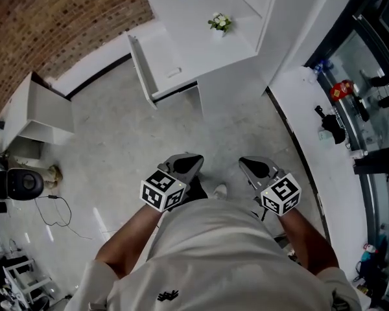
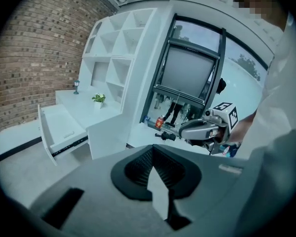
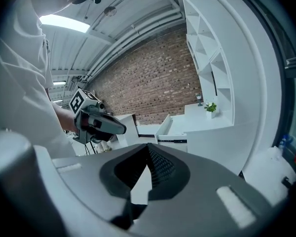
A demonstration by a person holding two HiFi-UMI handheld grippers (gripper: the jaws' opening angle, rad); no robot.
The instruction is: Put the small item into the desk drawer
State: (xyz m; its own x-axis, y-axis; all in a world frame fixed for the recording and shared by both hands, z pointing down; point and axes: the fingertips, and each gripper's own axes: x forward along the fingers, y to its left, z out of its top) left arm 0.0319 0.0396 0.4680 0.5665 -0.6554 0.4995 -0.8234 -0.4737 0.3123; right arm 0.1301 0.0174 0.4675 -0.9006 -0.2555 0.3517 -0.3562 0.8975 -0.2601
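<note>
While the left gripper (image 1: 192, 160) and right gripper (image 1: 247, 163) hang well back from the white desk (image 1: 201, 24), each pinched together on nothing, the desk's drawer (image 1: 157, 49) stands pulled out with a small pale item (image 1: 174, 72) lying inside it. Looks to me like the drop is done, so I'd guess the next move is walking up to the desk and nudging that drawer closed

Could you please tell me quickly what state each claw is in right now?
Left claw: closed, holding nothing.
Right claw: closed, holding nothing.
</note>
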